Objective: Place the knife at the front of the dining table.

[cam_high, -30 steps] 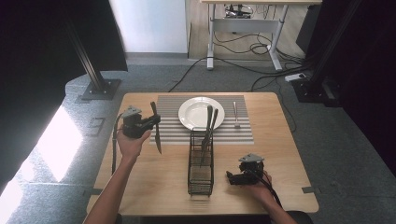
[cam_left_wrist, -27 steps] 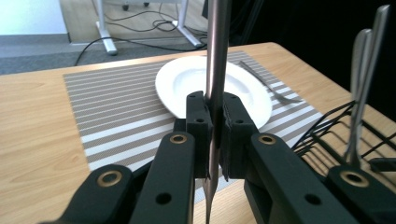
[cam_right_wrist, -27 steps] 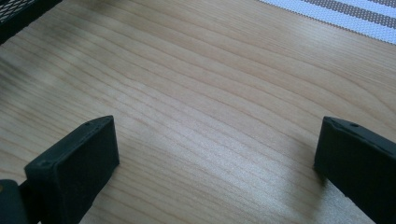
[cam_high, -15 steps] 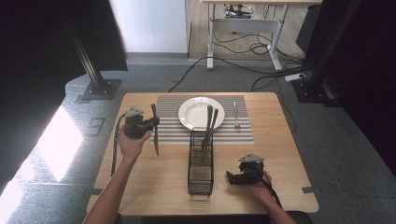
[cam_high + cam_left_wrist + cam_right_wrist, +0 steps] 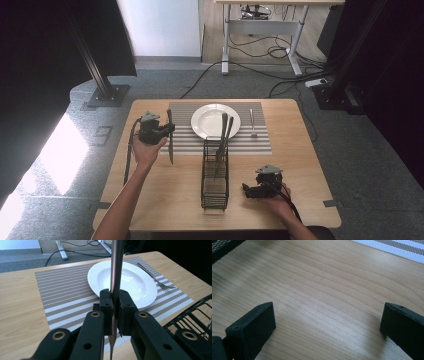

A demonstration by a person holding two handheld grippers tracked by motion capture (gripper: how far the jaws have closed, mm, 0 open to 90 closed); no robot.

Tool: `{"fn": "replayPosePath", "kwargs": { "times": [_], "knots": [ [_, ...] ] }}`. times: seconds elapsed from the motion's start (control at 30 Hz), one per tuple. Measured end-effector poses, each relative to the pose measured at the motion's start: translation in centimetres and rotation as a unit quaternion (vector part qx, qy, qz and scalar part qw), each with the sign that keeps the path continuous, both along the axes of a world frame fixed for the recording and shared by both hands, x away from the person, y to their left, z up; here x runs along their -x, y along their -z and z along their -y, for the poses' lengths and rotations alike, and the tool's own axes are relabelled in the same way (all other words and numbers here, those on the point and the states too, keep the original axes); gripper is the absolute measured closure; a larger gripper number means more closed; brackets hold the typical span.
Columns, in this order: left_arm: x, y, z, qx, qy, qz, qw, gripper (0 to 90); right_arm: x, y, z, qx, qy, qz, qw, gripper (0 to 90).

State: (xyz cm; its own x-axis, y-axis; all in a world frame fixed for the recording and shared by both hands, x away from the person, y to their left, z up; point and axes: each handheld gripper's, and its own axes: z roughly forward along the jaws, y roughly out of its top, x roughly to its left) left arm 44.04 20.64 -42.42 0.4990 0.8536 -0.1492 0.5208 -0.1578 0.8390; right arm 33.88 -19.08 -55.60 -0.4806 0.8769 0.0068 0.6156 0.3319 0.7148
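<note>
Nowhere is any writing seen. A knife [image 5: 116,270], its ends cut off, is clamped upright by the left gripper [image 5: 114,312]; the right gripper [image 5: 327,325] is spread wide over bare table [image 5: 324,290], nothing held.

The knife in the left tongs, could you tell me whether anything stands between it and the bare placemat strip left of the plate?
Nothing visible does. The knife hangs in the left tongs over the placemat's left edge, and the striped strip beside the plate is bare.
</note>
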Motion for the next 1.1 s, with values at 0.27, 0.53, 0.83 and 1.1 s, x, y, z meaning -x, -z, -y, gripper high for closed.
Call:
{"fn": "replayPosePath", "kwargs": {
  "times": [0.27,0.53,0.83,1.1],
  "knots": [
    [-1.0,0.3,0.8,-0.010,0.001,-0.008,0.9999,83.6,0.0,0.0,0.0,0.000,0.000,0.000,1.0000,0.0],
    [-2.2,0.4,1.4,-0.011,0.000,-0.013,0.9999,83.6,0.0,0.0,0.0,0.000,-0.005,0.000,1.0000,0.0],
    [-3.5,0.7,1.7,-0.021,-0.010,-0.024,0.9994,83.6,0.0,0.0,0.0,0.000,-0.006,0.001,1.0000,0.0],
    [-5.7,1.7,2.2,-0.031,-0.023,-0.047,0.9982,83.7,0.0,0.0,-0.2,0.001,-0.006,0.000,1.0000,0.0]
  ]
}}
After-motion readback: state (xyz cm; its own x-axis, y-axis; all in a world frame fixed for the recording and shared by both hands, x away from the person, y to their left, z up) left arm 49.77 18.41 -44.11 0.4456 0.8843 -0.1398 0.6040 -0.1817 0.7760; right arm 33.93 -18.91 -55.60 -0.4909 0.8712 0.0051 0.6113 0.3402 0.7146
